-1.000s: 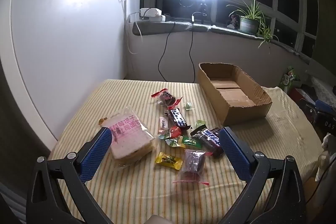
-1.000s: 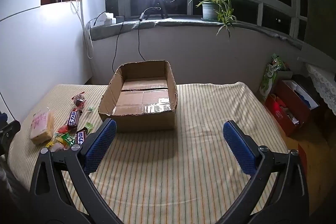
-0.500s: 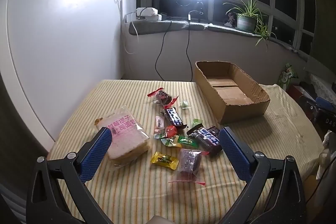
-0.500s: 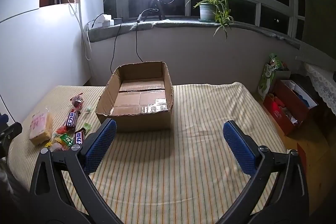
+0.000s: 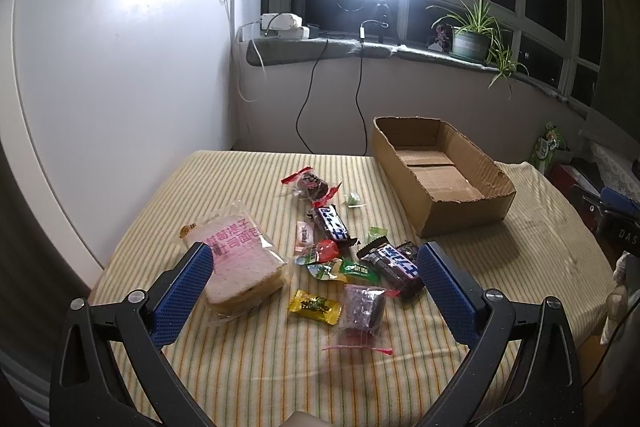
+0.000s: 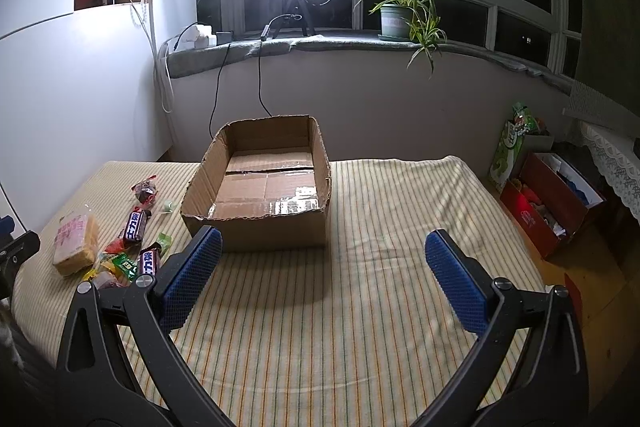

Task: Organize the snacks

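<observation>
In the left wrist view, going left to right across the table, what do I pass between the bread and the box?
Packaged bread → yellow candy → purple-wrapped snack → dark chocolate bar → cardboard box.

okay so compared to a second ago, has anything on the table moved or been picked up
Nothing was picked up or let go. The left gripper only shifted its view slightly over the snack pile, with the sandwich bag and chocolate bars in the same layout. The right gripper drifted a little, the cardboard box staying empty in front of it. Both grippers remain open and hold nothing.
</observation>
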### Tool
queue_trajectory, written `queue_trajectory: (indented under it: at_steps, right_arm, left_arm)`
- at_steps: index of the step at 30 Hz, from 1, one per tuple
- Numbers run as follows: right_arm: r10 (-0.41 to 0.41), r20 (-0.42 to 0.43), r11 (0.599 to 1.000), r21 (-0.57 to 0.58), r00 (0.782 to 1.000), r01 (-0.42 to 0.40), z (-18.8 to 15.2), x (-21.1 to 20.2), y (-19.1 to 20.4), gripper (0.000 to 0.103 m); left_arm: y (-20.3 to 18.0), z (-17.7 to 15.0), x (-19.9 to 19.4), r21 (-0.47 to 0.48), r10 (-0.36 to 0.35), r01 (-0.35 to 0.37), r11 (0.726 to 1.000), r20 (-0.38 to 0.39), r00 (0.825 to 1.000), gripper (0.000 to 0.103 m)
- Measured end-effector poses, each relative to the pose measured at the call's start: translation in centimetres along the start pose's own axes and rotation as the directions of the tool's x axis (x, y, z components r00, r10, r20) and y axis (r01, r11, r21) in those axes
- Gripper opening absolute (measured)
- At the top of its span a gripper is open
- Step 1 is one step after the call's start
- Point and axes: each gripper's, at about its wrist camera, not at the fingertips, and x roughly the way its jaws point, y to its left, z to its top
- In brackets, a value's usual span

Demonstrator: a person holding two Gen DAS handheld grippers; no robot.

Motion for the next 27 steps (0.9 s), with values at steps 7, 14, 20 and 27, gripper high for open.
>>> queue_trajectory:
  at_steps: [7,14,20,27]
  right_arm:
    - [0.000,-0.003,1.000,-0.003,1.000,0.000,-0.21,0.20,0.15,0.103]
    - [0.003,-0.005,1.000,-0.006,1.000,-0.003,-0.38,0.25,0.42,0.103]
    - [0.003,-0.005,1.000,-0.006,1.000,-0.003,-0.43,0.28,0.49,0.103]
    - [0.004,-0.006,1.000,-0.005,1.000,-0.004,-0.37,0.28,0.44,0.103]
  left_arm:
    - [-0.01,-0.02,0.01,0.000,0.000,0.000,1.000,0.000,1.000,0.102]
    - [-0.10,-0.03,-0.09,-0.003,-0.002,0.002,1.000,0.003,1.000,0.102]
    - [-0.18,-0.05,-0.09,-0.003,-0.002,0.002,1.000,0.004,1.000,0.102]
    - [-0.31,-0.07,-0.16,-0.001,-0.002,0.002,1.000,0.004,1.000,0.102]
